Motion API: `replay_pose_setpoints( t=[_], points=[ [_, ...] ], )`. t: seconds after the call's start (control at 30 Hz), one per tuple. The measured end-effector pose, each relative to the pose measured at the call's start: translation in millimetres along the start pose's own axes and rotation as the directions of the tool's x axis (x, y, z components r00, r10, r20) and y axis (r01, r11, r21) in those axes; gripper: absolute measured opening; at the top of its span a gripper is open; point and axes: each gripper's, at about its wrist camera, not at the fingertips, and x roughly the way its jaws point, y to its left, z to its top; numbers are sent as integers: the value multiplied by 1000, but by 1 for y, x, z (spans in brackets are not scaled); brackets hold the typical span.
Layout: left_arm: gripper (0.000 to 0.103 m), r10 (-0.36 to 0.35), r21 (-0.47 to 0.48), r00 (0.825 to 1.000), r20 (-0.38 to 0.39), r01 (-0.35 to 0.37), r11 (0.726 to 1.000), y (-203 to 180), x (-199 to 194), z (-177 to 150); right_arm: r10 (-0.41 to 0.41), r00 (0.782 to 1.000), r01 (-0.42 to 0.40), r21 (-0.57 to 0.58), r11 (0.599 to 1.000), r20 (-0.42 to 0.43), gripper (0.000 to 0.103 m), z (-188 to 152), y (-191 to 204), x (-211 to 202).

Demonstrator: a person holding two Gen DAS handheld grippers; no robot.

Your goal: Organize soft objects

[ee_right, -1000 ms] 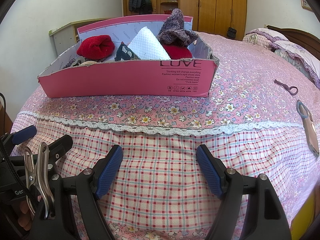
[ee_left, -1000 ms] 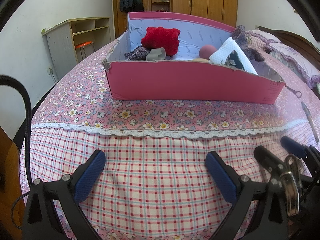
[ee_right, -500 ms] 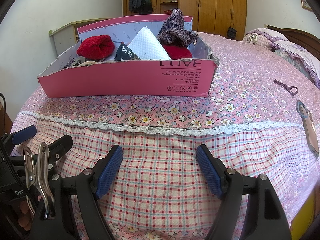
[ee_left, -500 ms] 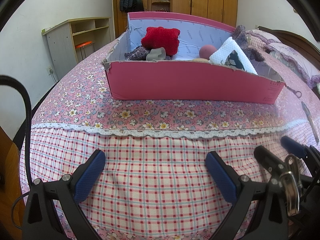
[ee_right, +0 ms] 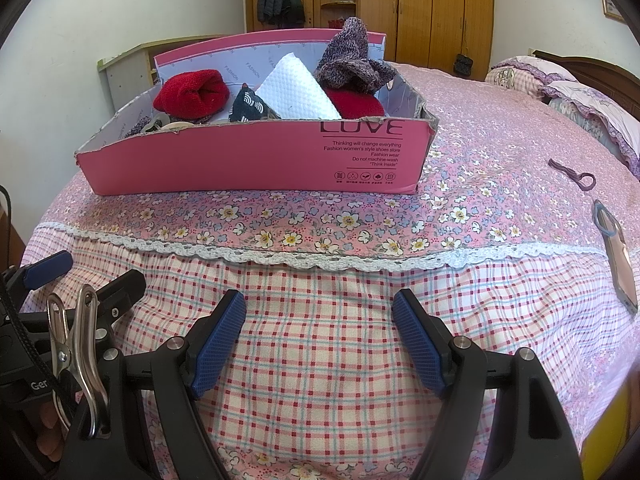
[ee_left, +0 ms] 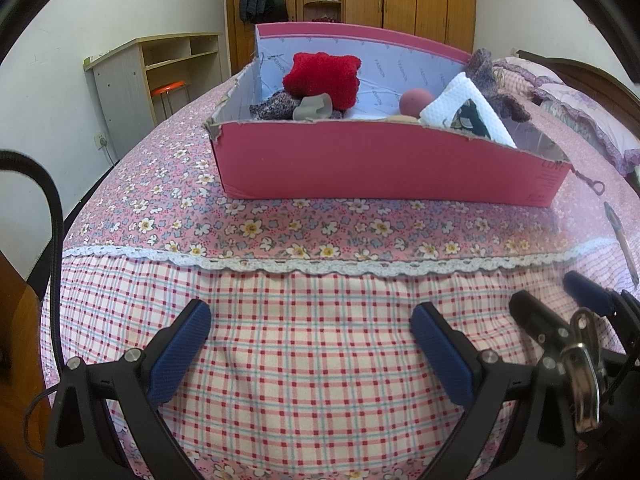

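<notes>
Both the left gripper (ee_left: 310,350) and right gripper (ee_right: 319,338) hang released and empty over the bedspread, the soft things heaped in the pink box (ee_right: 256,160), where a careless reach could tip the tall white towel (ee_right: 296,94) out.

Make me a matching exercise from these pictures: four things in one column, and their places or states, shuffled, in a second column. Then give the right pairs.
Things:
1. pink box
2. white waffle cloth
3. purple knitted piece
4. phone

Places or states:
A. lies flat on the bedspread to the right, outside the box
B. stands on the flowered bedspread, open at the top
C. piled highest at the right end of the box
D. leans in the middle of the box, next to a dark patterned piece

Pairs: 1-B, 2-D, 3-C, 4-A
</notes>
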Motion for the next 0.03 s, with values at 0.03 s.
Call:
replay_pose_setpoints(
  t=[0.03],
  points=[
    [102,0,0,1000,-2,0,1000,0,0,0,-1,1000,1,0,1000,-1,78,0,0,0]
  ],
)
